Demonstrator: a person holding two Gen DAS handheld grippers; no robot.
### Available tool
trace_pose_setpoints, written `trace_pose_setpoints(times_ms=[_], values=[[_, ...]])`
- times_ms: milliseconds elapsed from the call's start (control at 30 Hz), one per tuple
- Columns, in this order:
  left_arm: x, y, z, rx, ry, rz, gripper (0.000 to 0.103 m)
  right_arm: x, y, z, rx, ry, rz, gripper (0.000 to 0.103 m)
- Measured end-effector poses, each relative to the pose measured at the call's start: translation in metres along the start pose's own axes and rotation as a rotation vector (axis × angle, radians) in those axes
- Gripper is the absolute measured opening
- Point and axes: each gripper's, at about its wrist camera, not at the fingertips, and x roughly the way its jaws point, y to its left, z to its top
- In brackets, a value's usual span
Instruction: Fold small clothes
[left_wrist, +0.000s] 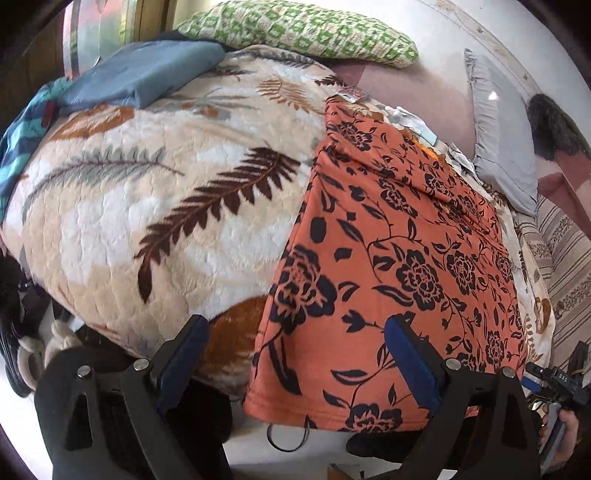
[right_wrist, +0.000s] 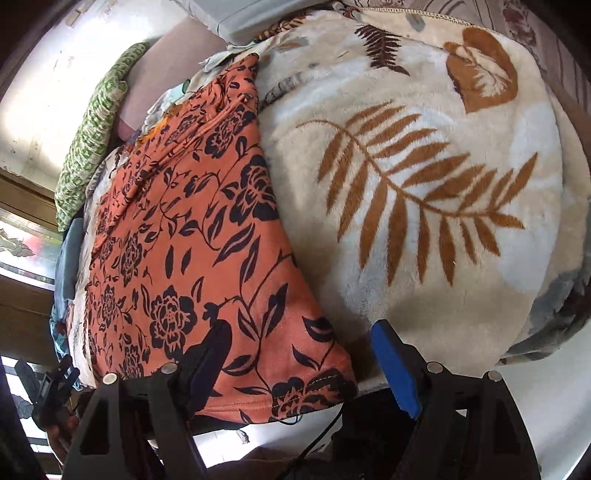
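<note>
The garment (left_wrist: 388, 266) lies on the blanket (left_wrist: 155, 206), ahead of the left hand-held gripper (left_wrist: 295, 350) and to its right; pillows (left_wrist: 295, 33) lie beyond.

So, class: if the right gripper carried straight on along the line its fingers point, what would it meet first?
Most likely the near corner of the orange floral garment, which lies between the open right gripper fingers; the leaf-print blanket is just beside it. Depth is uncertain.

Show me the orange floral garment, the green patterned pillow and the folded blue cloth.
Orange garment (left_wrist: 388, 258), left wrist view, middle of the fabric.
Green pillow (left_wrist: 295, 29), left wrist view, centre of its top.
Blue cloth (left_wrist: 147, 70), left wrist view, middle of the upper face.
</note>
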Motion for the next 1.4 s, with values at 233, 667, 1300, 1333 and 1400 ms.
trace_pose_setpoints(times_ms=[233,667,1300,1333,1400], values=[[0.013,0.014,-0.01,-0.079,0.131,-0.12,0.096,0.006,0.006,-0.007,-0.034,0.058,0.081,0.081],[0.042,0.003,-0.024,-0.039,0.231,-0.029,0.095,0.002,-0.005,-0.006,0.034,0.051,0.102,0.081],[-0.003,-0.006,0.011,0.029,0.087,-0.079,0.009,-0.017,0.014,0.0,0.01,0.053,0.328,0.008],[-0.006,-0.008,0.016,0.029,0.079,-0.087,0.009,-0.021,0.015,0.004,0.017,0.041,0.354,0.008],[-0.009,-0.012,0.019,0.038,0.07,-0.096,0.009,-0.029,0.018,0.01,0.014,0.019,0.366,0.008]])
